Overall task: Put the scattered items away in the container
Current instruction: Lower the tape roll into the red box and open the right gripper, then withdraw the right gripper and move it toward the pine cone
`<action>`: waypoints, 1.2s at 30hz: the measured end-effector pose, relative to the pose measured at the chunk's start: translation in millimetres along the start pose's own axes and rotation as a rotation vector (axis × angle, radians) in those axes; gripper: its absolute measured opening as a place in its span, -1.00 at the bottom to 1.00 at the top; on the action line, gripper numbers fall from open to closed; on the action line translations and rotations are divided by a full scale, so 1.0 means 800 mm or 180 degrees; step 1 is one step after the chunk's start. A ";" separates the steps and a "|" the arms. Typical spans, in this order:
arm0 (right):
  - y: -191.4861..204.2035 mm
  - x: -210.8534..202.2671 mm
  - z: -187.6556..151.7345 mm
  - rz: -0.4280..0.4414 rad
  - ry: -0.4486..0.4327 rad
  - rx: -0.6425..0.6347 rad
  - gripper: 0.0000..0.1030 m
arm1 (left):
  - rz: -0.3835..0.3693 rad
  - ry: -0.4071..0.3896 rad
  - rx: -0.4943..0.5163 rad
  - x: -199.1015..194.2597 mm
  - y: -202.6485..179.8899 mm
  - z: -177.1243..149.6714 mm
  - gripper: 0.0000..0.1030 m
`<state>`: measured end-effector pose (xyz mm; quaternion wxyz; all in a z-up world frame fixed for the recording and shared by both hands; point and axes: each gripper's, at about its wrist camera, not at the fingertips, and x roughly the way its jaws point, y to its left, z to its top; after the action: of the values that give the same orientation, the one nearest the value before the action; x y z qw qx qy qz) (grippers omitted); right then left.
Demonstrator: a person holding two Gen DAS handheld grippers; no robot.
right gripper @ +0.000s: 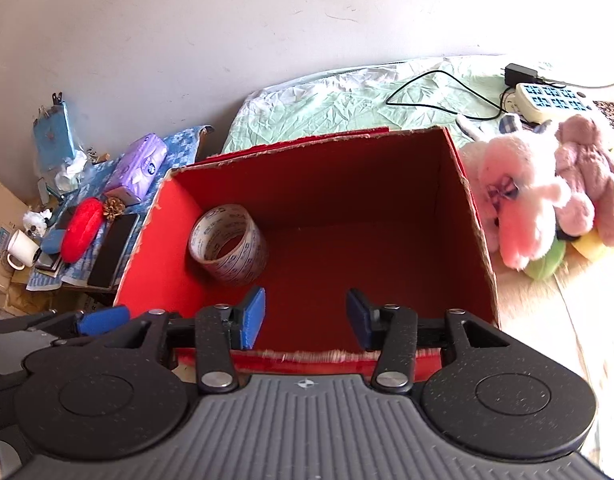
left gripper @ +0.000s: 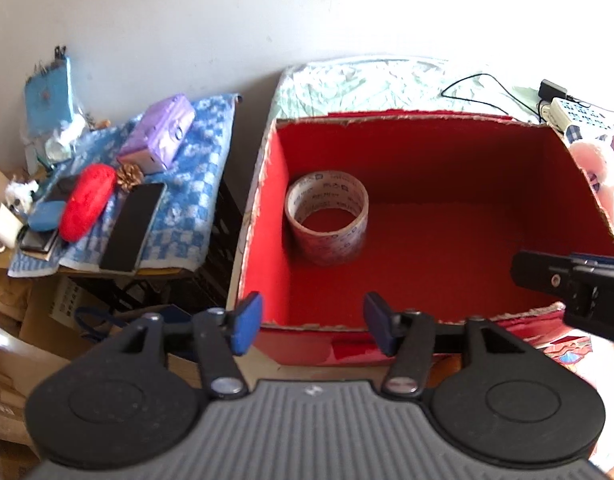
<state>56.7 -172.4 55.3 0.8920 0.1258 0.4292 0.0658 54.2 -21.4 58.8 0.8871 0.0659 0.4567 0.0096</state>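
A red cardboard box [left gripper: 447, 152] [right gripper: 347, 168] stands open on the bed, and a roll of clear tape [left gripper: 327, 216] [right gripper: 227, 244] lies inside it by the left wall. My left gripper [left gripper: 313, 324] hovers over the box's near rim, open, nothing between its blue pads. My right gripper [right gripper: 305, 318] is also open and empty above the near rim; its black body shows at the right edge of the left wrist view. To the box's right lie a pink plush toy [right gripper: 519, 204] and a mauve plush bear [right gripper: 587, 176].
Left of the box, a blue checked cloth [left gripper: 195, 184] carries a red oval case [left gripper: 87, 206], a purple tissue pack [left gripper: 159, 132], a black phone [left gripper: 133, 226], a pine cone [left gripper: 129, 176] and a white mug [left gripper: 3, 224]. Behind the box lie a power strip [right gripper: 551, 100] and black cable [right gripper: 439, 92].
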 end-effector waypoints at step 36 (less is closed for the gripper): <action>-0.076 -0.038 -0.023 0.0493 0.0218 -0.0482 0.10 | 0.0482 0.0173 -0.0526 -0.035 -0.081 -0.043 0.91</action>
<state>23.9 -234.4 49.5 0.8760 0.0886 0.4422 0.1710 7.3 -84.0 53.7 0.8736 0.0266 0.4719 0.1159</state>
